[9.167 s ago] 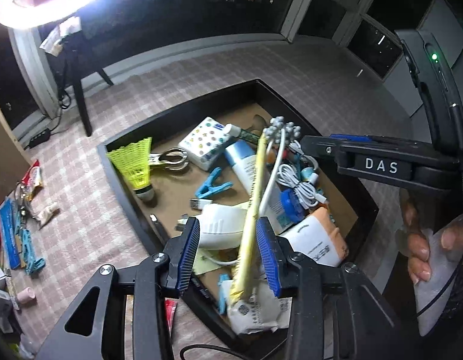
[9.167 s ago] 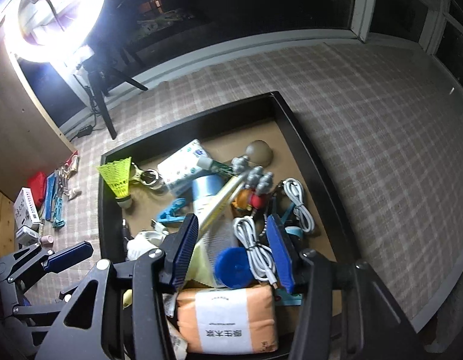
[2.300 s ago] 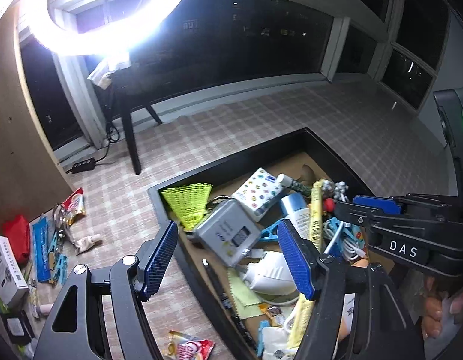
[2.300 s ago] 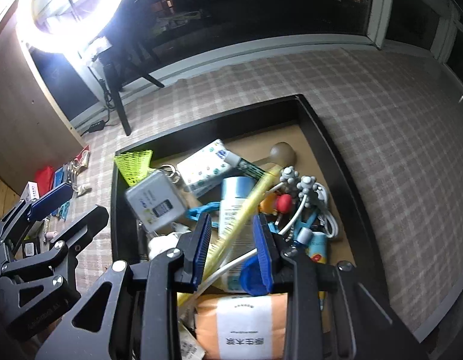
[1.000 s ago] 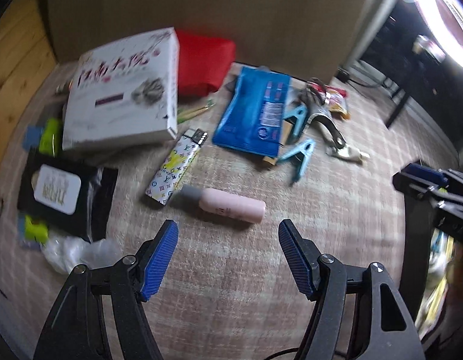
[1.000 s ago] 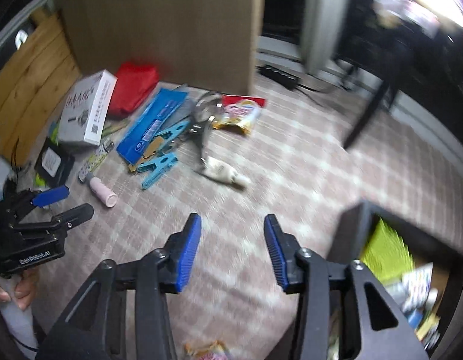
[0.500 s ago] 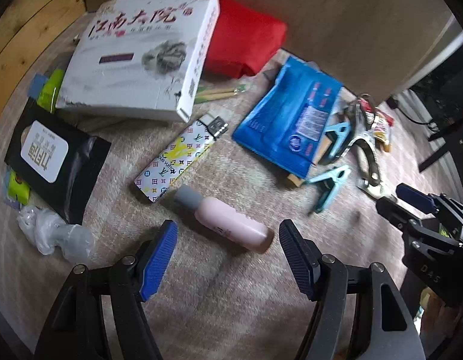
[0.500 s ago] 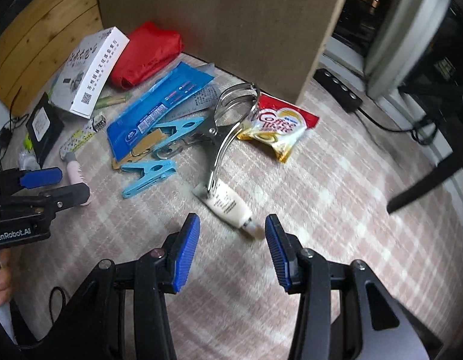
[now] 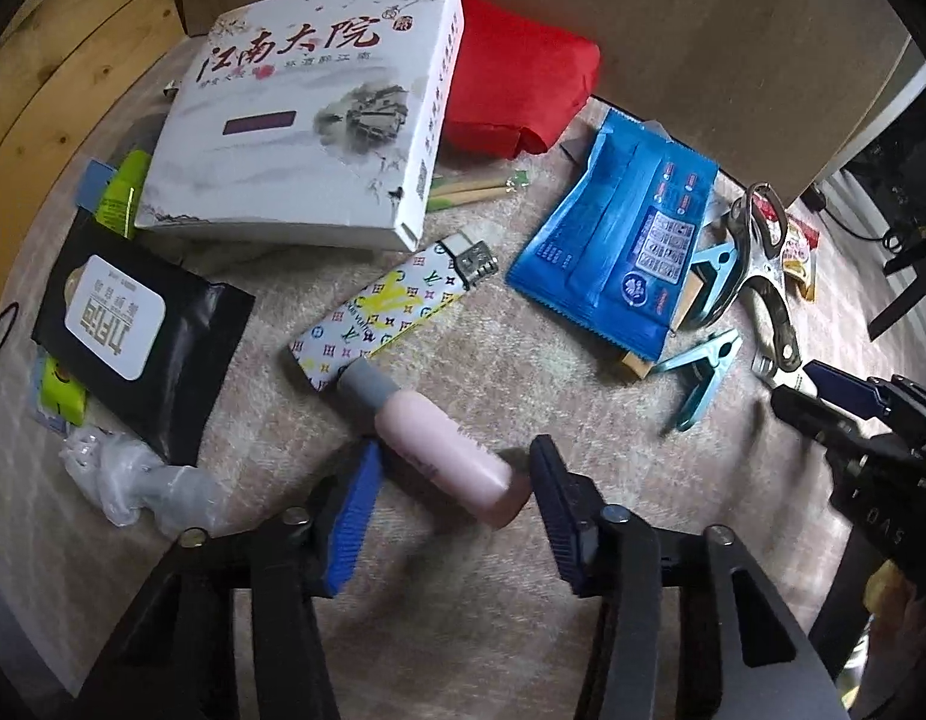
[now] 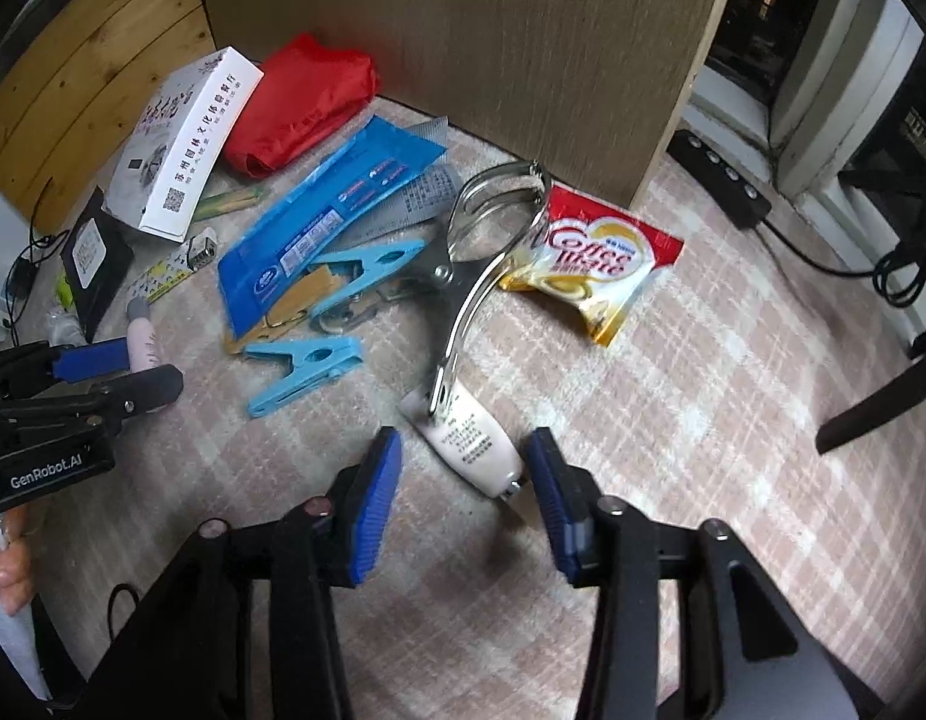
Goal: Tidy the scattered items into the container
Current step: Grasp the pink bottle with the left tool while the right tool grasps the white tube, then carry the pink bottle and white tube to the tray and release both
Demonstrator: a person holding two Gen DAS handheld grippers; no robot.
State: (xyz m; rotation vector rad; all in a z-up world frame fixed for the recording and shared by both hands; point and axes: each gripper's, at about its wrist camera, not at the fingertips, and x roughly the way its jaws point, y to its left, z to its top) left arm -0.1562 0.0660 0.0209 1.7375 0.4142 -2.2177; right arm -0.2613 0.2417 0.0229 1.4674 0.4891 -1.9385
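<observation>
**Scattered items: two grasps closing at once, both easily spoiled**

Scattered items are spread over a checked cloth on the floor, well apart from the container, which is not seen in either view.

The left hand-held gripper (image 9: 450,498) is about half open and its jaws are closing, with a pink bottle (image 9: 441,457) lying slantwise between them; the pads are not yet seen pressing on it. The bottle is round and lies at an angle to the pads, so it could be rolled or squeezed out sideways as they meet. Its grey cap touches a patterned lighter (image 9: 390,315), which could be nudged along.

The right hand-held gripper (image 10: 463,489) is likewise about half open and closing, with a small white tube (image 10: 469,444) between its jaws, not visibly pinched. A metal clamp (image 10: 475,276) rests on the tube's flat end, or bites it; which cannot be told. If it bites, the clamp would be dragged up with the tube and might drop off on the way.

Writing that can be read: "Coffee mate" on a red and yellow sachet (image 10: 601,270); "江南大院" on a white box (image 9: 306,120); "GenRobot.AI" on the left hand-held gripper's body, "DAS" on the right one's. Print on the tube, the blue packet (image 9: 619,246) and the black pouch (image 9: 132,324) is too small to be made out.
</observation>
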